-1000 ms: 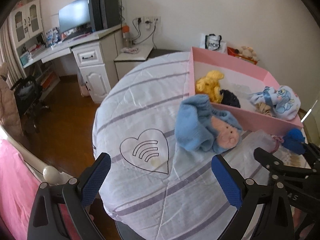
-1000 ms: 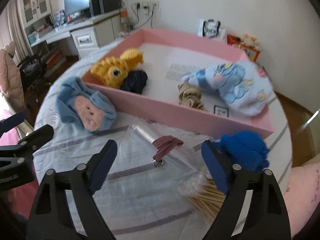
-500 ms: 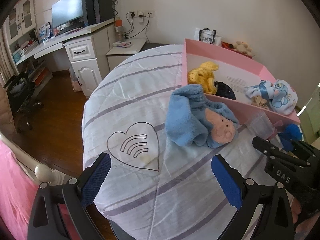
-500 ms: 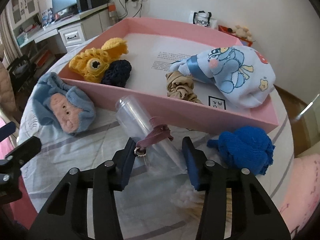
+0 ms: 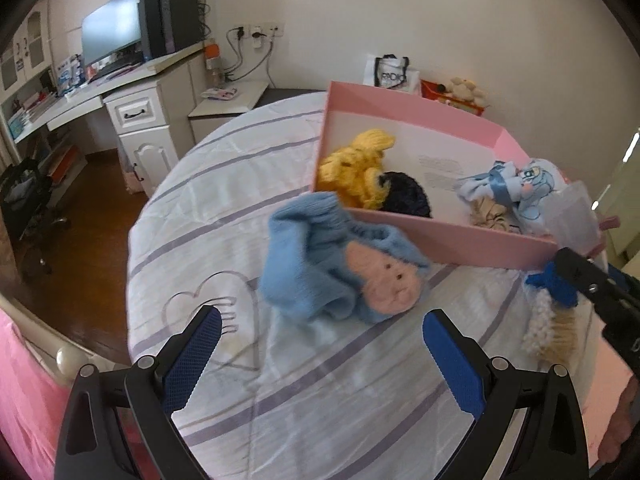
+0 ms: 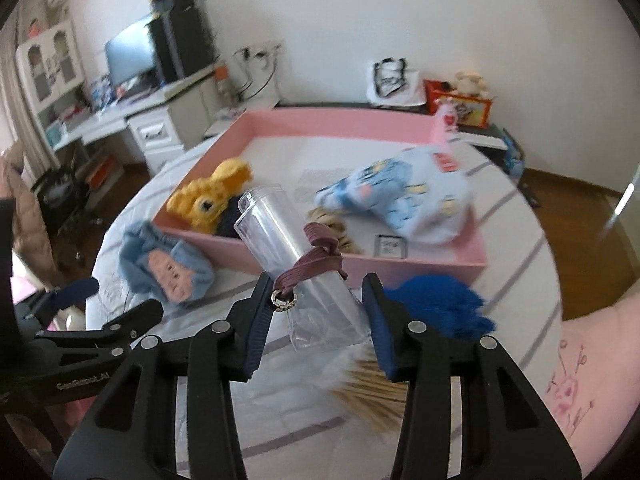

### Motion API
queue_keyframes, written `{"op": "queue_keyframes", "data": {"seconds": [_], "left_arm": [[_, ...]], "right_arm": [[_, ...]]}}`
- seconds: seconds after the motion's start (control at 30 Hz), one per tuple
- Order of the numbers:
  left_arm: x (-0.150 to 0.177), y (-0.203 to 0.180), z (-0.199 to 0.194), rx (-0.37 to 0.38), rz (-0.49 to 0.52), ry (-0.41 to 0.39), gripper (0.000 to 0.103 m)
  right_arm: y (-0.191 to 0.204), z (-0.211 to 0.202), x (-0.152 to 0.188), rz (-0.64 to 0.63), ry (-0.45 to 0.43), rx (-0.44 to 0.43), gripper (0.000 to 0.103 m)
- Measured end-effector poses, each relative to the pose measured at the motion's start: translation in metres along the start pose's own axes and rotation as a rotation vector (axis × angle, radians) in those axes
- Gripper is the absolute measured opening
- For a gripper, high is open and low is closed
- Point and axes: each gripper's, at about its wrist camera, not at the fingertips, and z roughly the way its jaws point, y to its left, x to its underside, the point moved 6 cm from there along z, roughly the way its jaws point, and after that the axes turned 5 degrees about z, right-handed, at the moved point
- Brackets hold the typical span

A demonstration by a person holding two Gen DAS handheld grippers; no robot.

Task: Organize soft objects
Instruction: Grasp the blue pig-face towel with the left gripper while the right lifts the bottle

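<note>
My right gripper (image 6: 316, 308) is shut on a clear plastic pouch (image 6: 296, 256) with a maroon strap (image 6: 316, 264), held lifted and tilted above the table. My left gripper (image 5: 320, 344) is open and empty, just in front of a light blue plush with a pink face (image 5: 340, 268), which also shows in the right wrist view (image 6: 168, 264). The pink box (image 6: 400, 264) holds a yellow knit toy (image 6: 208, 200), a dark knit ball (image 5: 404, 196), a tan scrunchie (image 5: 492, 216) and a pale blue printed bundle (image 6: 404, 204). A dark blue knit ball (image 6: 436, 304) lies outside it.
A bundle of cotton swabs (image 6: 372, 384) lies on the striped cloth (image 5: 224, 208) below the pouch. A white desk with a monitor (image 5: 112, 36) stands at the back left. The table's round edge drops to a wooden floor (image 5: 80, 208) on the left.
My right gripper closed on the clear pouch and lifted it off the table. My left gripper moved closer to the light blue plush and stayed open.
</note>
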Motion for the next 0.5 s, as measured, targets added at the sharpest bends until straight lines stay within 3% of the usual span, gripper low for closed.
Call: {"op": "queue_keyframes", "data": {"seconds": [0.37,0.5], "left_arm": [[-0.024,-0.016,0.045,0.011,0.017,0.043,0.102],[-0.026,-0.013,0.064,0.049,-0.016,0.076,0.077]], "right_arm": [[-0.063,0.002,-0.016,0.144,-0.04,0.095,0.042],[-0.072,0.013,-0.016,0.166,-0.016,0.09,0.042]]}}
